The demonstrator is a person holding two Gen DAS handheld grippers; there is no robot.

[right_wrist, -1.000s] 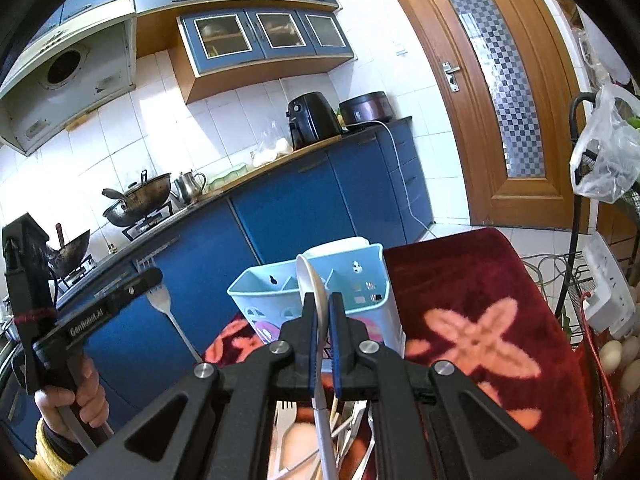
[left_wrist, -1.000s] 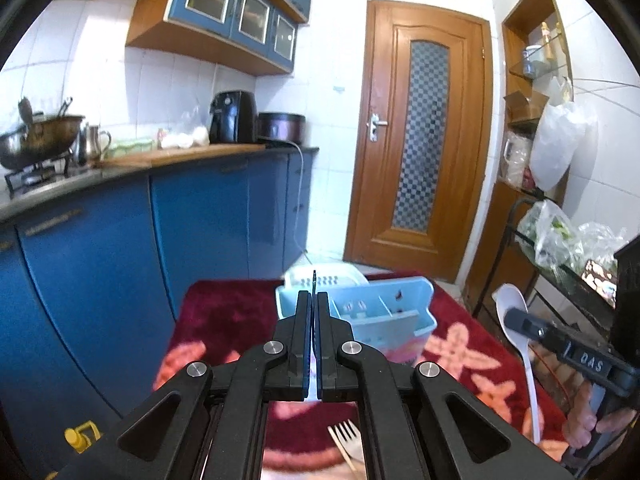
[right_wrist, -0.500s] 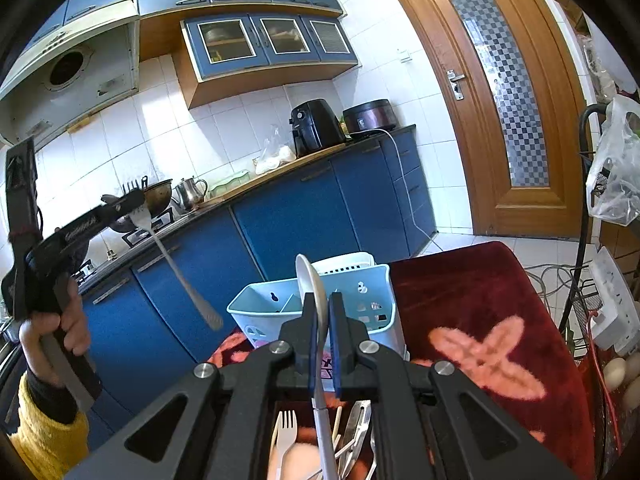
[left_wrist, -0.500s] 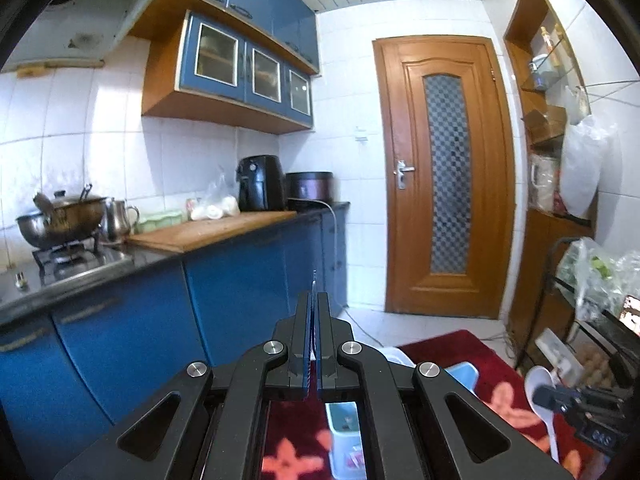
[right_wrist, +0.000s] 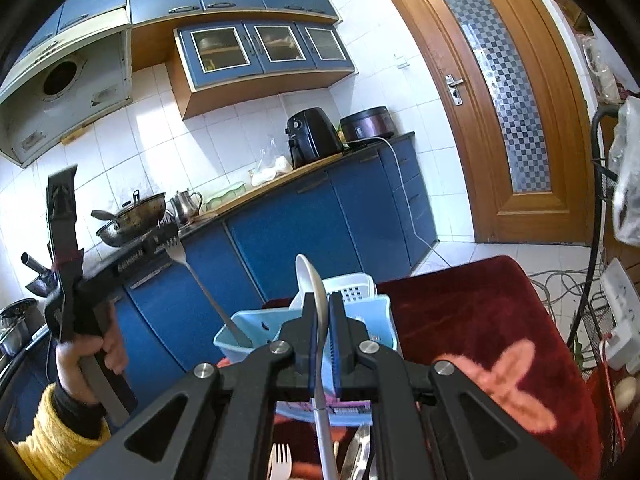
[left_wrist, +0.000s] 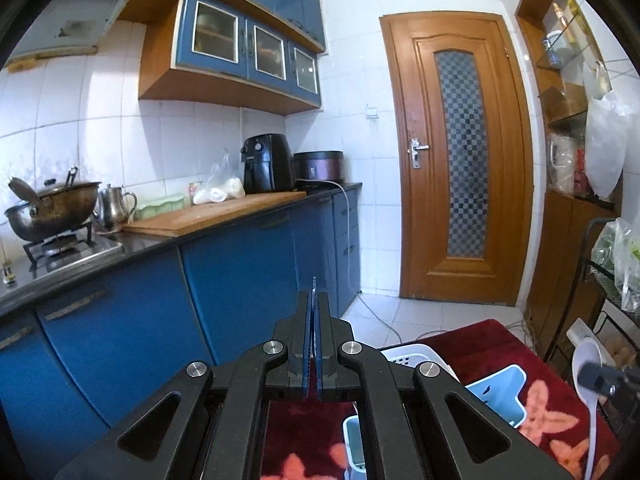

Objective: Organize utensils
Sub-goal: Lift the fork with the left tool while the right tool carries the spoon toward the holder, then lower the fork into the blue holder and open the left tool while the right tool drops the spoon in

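My left gripper (left_wrist: 314, 304) is shut on a metal fork (left_wrist: 314, 282), seen edge-on as a thin sliver past the fingertips. In the right wrist view the left gripper (right_wrist: 166, 236) grips that fork (right_wrist: 200, 280) near its tines. The handle slants down into the left compartment of the light blue utensil caddy (right_wrist: 248, 328). My right gripper (right_wrist: 320, 308) is shut on a white spoon (right_wrist: 310, 280), bowl up, just in front of the caddy. The left wrist view shows the right gripper (left_wrist: 596, 374), the spoon (left_wrist: 586, 358) and the caddy (left_wrist: 496, 392) at lower right.
A white perforated basket (right_wrist: 352, 288) stands behind the caddy on the dark red flowered cloth (right_wrist: 460, 312). A white plastic fork (right_wrist: 280, 460) and metal utensils (right_wrist: 360, 456) lie below my right gripper. Blue cabinets (left_wrist: 240, 288) run along the left; a wire rack (left_wrist: 600, 280) stands on the right.
My left gripper has risen and tipped upward, so the table has dropped low in its view. Its fork has swung handle-down into the caddy. The right gripper has edged closer to the caddy.
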